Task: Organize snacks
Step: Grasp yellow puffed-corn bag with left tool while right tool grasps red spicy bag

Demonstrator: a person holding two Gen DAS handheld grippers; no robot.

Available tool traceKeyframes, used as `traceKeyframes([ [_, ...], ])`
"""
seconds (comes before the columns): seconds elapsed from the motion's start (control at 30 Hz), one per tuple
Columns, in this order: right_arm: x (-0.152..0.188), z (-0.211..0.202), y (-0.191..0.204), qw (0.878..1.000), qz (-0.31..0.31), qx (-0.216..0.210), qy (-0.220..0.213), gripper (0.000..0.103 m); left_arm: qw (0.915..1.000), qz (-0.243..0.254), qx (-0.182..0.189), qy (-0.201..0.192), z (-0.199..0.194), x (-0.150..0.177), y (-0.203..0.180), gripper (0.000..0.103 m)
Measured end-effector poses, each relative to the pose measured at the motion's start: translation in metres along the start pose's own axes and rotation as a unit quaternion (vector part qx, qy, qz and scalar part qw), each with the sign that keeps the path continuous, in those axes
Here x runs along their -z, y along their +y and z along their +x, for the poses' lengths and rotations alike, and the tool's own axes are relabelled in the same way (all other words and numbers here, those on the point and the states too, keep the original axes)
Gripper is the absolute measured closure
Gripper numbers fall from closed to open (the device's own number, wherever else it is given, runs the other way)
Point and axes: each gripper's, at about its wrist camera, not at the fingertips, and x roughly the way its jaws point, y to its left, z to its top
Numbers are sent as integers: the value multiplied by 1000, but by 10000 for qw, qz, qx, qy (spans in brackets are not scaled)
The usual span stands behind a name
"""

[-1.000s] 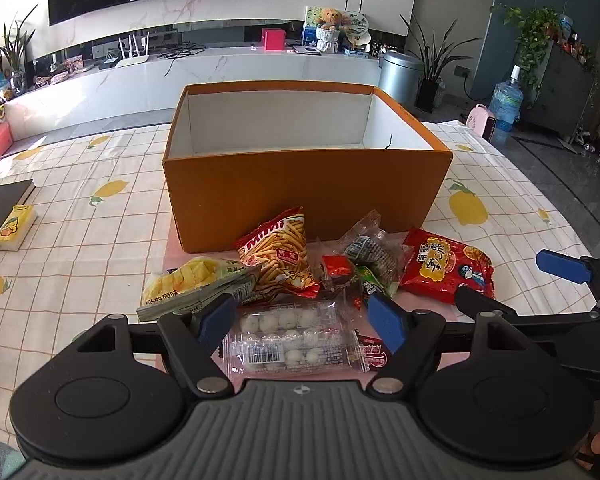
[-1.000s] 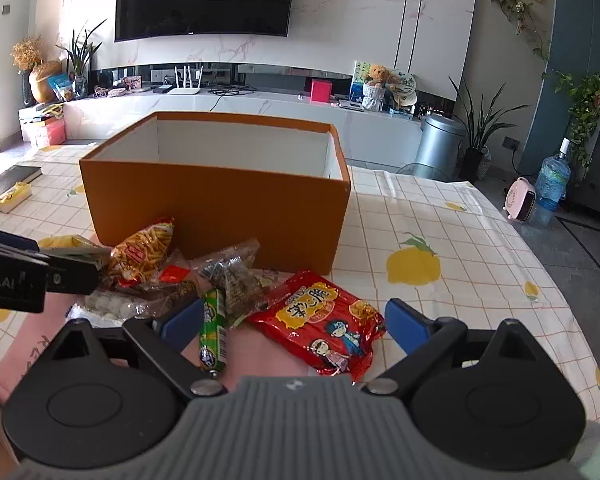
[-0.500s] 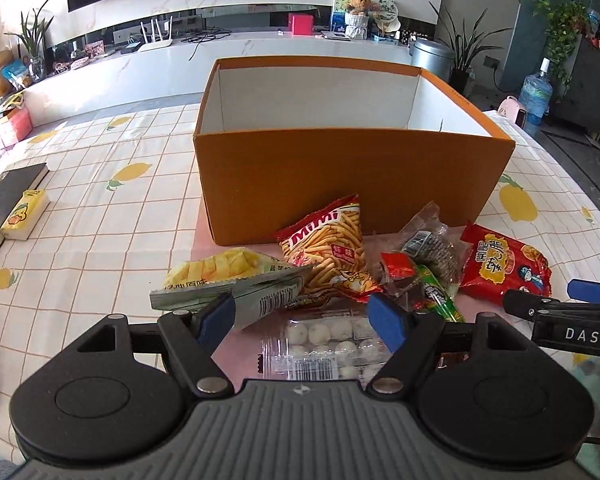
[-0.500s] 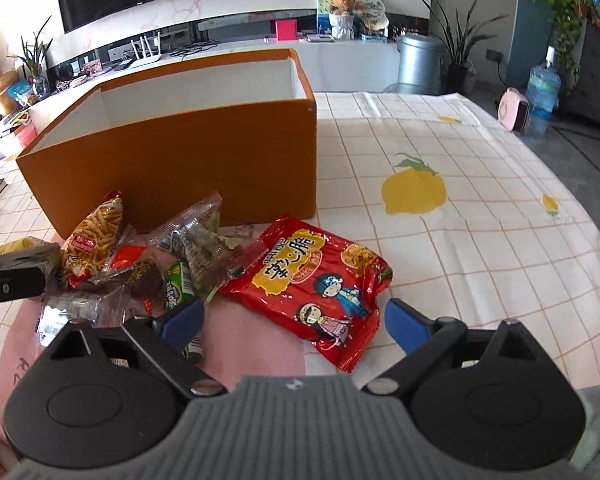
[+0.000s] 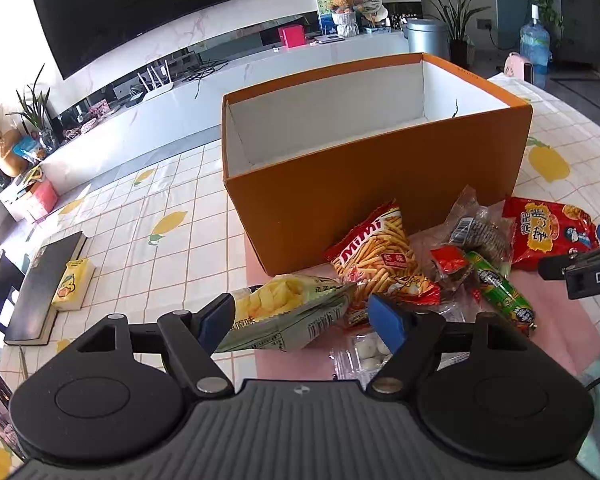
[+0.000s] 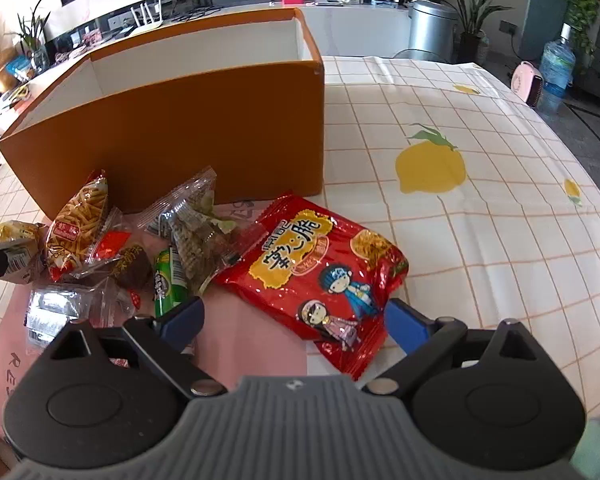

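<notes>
Snack pile: a loose heap of packets lies on a pink mat (image 6: 236, 344) on the table, against the near long wall of the box.
Yellow-green crisp bag (image 5: 288, 312): crinkled foil packet at the left end of the heap, lying flat between the blue pads of the left gripper (image 5: 300, 318).
Left gripper: jaws wide apart, one pad on each side of the crisp bag; whether a pad touches it cannot be told.
Red noodle-snack packet (image 6: 320, 272): glossy red foil with yellow lettering and two cartoon figures, at the right end of the heap, just in front of the box's near right corner; its near end lies between the pads of the right gripper (image 6: 296, 320).
Right gripper: jaws spread wide over the red packet, not clamped on it.
Red-and-yellow stick-snack bag (image 5: 380, 256): leans against the box wall in the middle of the heap.
Clear packet of dark pieces (image 6: 196, 228): beside the stick-snack bag, touching the red packet.
Green sausage-shaped tube (image 5: 500, 292): lies slanted among the middle packets.
Clear packet of white balls (image 5: 364, 352): nearest edge of the heap, partly behind the left gripper's right pad.
Orange cardboard box (image 5: 380, 176): open-topped, white inside, nothing visible in it.
Table (image 6: 480, 208): white grid cloth printed with yellow lemons.
Black book (image 5: 44, 284): near the table's left edge, a small yellow packet (image 5: 74, 284) on it.
</notes>
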Motion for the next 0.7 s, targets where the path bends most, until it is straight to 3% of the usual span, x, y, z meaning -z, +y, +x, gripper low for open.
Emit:
traceKeyframes([
  [0.13, -16, 9, 6, 9951, -961, 17, 212, 4, 9997, 11, 40, 232, 12, -3, 7, 13],
  [0.23, -22, 18, 5, 9872, -1563, 255, 205, 4, 9994, 119, 57, 331, 22, -2, 10, 13],
  [0.3, -26, 29, 0, 9863, -1565, 308, 430, 4, 9991, 204, 30, 381, 28, -1, 10, 13],
  [0.4, -28, 43, -10, 9886, -1337, 67, 694, 4, 9988, 335, 5, 365, 34, 2, 8, 9],
  [0.6, -23, 44, -4, 9858, -1561, 94, 614, 4, 9967, 722, -96, 361, 43, 4, -4, 9],
  [0.67, -19, 42, 1, 9835, -1700, 99, 602, 4, 9963, 722, -206, 419, 47, 5, -5, 14],
  [0.7, -18, 40, 3, 9832, -1729, 74, 582, 5, 9963, 715, -256, 405, 47, 5, -5, 22],
])
